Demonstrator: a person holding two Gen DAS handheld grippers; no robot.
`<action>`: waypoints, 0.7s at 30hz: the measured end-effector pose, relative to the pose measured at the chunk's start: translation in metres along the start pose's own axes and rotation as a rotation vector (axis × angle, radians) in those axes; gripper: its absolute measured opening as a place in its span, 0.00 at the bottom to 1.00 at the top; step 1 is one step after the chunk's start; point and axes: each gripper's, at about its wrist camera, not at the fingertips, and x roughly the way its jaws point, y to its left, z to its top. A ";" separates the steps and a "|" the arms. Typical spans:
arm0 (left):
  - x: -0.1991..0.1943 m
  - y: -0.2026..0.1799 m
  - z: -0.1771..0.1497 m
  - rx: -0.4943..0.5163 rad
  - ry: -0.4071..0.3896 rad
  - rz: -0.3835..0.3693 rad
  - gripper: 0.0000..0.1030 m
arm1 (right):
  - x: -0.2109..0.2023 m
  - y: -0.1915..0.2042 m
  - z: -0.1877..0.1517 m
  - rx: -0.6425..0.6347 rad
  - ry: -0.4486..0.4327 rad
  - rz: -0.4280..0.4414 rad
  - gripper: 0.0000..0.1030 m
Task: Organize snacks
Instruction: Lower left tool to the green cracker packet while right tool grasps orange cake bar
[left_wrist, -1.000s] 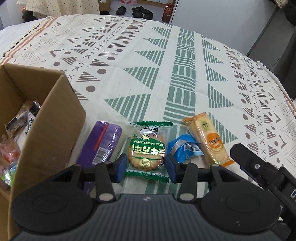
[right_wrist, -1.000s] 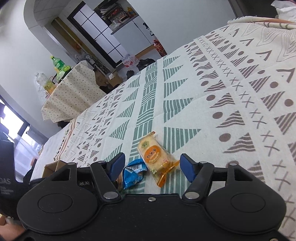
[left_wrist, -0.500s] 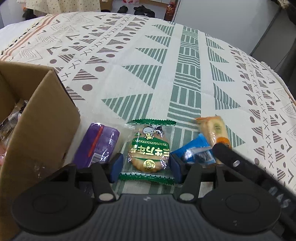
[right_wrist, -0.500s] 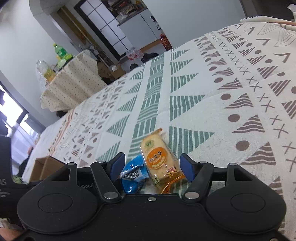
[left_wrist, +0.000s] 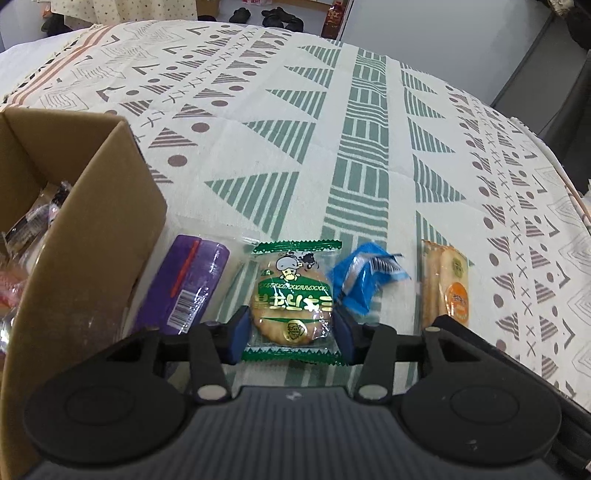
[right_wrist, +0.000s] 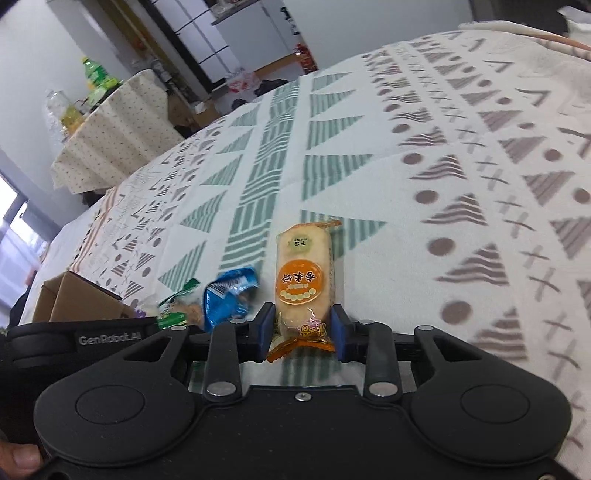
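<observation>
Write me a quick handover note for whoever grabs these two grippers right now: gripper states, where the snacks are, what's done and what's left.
Left gripper: jaws have just been closing around the green cracker pack, pads at its edges; firm grip unclear.
Right gripper: jaws have just been closing and now pinch the orange rice cracker pack, which still lies on the cloth.
Purple pack lies beside the box; blue wrapper sits between the green and orange packs.
Done: some snacks already in the box.
Left: box all four.
</observation>
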 end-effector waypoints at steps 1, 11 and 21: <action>-0.002 0.000 -0.001 0.002 0.003 -0.002 0.46 | -0.003 -0.001 -0.001 0.008 0.001 -0.010 0.30; 0.002 -0.001 -0.009 0.054 0.041 0.019 0.51 | -0.019 -0.003 -0.011 0.048 0.024 -0.062 0.34; 0.012 -0.007 -0.001 0.059 0.022 0.055 0.65 | -0.009 0.001 -0.006 -0.013 -0.015 -0.097 0.52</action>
